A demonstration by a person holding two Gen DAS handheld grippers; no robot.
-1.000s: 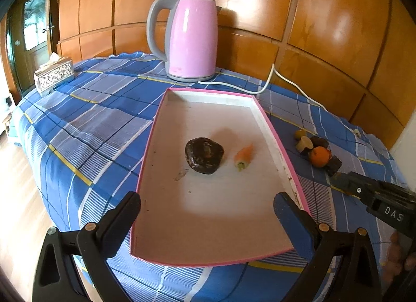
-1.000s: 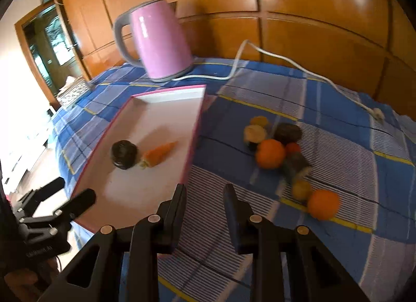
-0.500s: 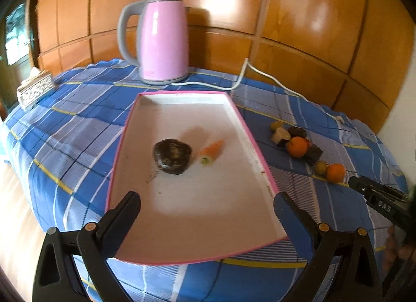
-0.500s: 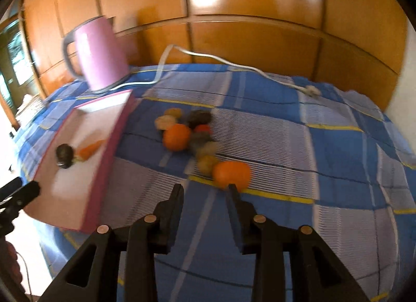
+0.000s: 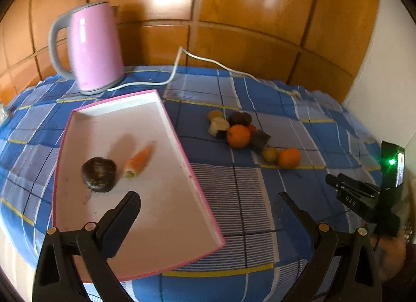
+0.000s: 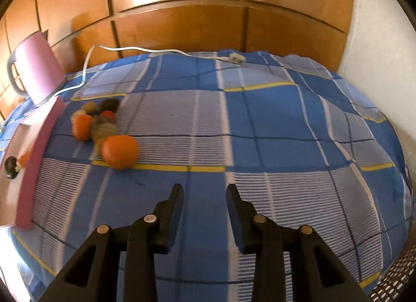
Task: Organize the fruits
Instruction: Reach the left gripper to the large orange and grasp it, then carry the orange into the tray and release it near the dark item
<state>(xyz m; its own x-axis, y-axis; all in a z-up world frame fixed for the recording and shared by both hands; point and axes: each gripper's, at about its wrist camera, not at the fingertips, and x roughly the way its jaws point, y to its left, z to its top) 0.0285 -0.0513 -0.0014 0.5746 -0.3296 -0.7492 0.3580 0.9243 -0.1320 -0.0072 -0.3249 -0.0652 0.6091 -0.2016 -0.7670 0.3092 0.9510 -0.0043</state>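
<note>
The job looks barely begun. In the left wrist view a pink-rimmed tray (image 5: 193, 179) lies left of centre on the blue checked cloth (image 5: 260, 99) covering the surface, and it holds only two items: a dark round fruit (image 5: 98, 174) and a small carrot (image 5: 137, 161), just beside each other in the tray's middle. The rest of the fruit sits outside the tray as a loose cluster right of centre: a near orange (image 5: 288, 157), a second orange (image 5: 238, 136), a yellowish small fruit (image 5: 270, 154), and several dark and pale pieces pressed together that are too blurred to name. The left gripper (image 5: 205, 205) hovers over the tray's near corner, fingers spread wide with nothing between them. The right gripper (image 6: 204, 192) is over bare cloth at lower centre of its own view, its fingers parted a little and empty; they have just been opening slightly. In that view the near orange (image 6: 119, 151) lies up and left of the fingers, apart from them. A pink kettle (image 5: 95, 47) stands behind the tray. By my reckoning, nearly the whole cluster has yet to be moved.
</note>
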